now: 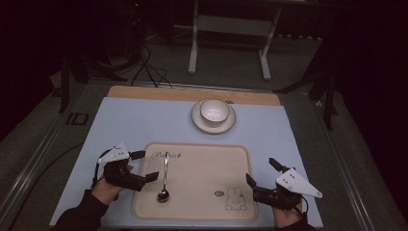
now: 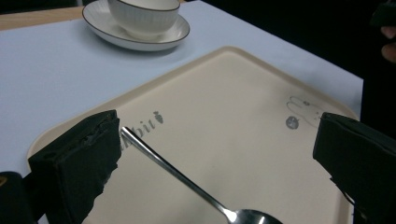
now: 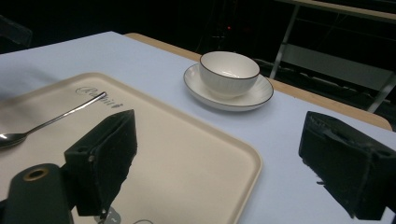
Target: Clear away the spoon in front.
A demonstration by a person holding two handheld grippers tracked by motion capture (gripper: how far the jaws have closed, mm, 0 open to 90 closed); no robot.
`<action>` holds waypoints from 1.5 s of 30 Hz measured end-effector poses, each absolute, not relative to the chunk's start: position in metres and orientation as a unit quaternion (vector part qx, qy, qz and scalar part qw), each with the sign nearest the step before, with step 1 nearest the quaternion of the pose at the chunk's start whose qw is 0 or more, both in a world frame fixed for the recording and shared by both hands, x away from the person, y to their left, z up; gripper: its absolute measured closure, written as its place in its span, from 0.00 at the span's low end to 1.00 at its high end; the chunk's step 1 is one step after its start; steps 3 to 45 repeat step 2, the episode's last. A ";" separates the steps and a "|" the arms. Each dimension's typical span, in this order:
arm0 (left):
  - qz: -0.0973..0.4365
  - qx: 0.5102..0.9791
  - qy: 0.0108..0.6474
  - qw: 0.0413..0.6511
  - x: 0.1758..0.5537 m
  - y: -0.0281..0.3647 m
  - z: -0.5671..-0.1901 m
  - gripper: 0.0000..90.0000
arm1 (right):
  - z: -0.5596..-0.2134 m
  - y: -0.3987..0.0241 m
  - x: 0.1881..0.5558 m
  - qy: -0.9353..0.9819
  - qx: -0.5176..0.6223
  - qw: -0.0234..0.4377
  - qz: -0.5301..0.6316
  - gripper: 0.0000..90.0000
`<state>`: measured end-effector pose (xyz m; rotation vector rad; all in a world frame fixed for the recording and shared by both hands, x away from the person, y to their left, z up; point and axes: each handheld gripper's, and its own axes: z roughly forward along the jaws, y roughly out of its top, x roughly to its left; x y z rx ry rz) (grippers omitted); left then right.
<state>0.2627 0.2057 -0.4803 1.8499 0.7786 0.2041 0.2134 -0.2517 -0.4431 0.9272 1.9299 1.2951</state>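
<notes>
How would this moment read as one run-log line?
left gripper: open beside spoon | right gripper: open, idle | spoon: flat on tray | cup: on saucer

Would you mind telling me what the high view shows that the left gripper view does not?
Only the high view takes in both grippers, left and right, and the whole blue mat. Only the left gripper view brings the spoon handle's tip close beside its near jaw. Both share the spoon, the beige tray, the cup on its saucer.
</notes>
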 end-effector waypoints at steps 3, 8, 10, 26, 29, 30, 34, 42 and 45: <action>0.086 0.778 0.323 0.532 0.262 0.204 -0.481 0.01 | -0.443 -0.251 0.213 0.733 0.351 0.314 0.491 0.13; 0.086 0.778 0.323 0.532 0.262 0.204 -0.481 0.01 | -0.443 -0.251 0.213 0.733 0.351 0.314 0.491 0.13; 0.086 0.778 0.323 0.532 0.262 0.204 -0.481 0.01 | -0.443 -0.251 0.213 0.733 0.351 0.314 0.491 0.13; 0.086 0.778 0.323 0.532 0.262 0.204 -0.481 0.01 | -0.443 -0.251 0.213 0.733 0.351 0.314 0.491 0.13; 0.086 0.778 0.323 0.532 0.262 0.204 -0.481 0.01 | -0.443 -0.251 0.213 0.733 0.351 0.314 0.491 0.13; 0.086 0.778 0.323 0.532 0.262 0.204 -0.481 0.01 | -0.443 -0.251 0.213 0.733 0.351 0.314 0.491 0.13; 0.086 0.778 0.323 0.532 0.262 0.204 -0.481 0.01 | -0.443 -0.251 0.213 0.733 0.351 0.314 0.491 0.13; 0.086 0.778 0.323 0.532 0.262 0.204 -0.481 0.01 | -0.443 -0.251 0.213 0.733 0.351 0.314 0.491 0.13; 0.086 0.778 0.323 0.532 0.262 0.204 -0.481 0.01 | -0.443 -0.251 0.213 0.733 0.351 0.314 0.491 0.13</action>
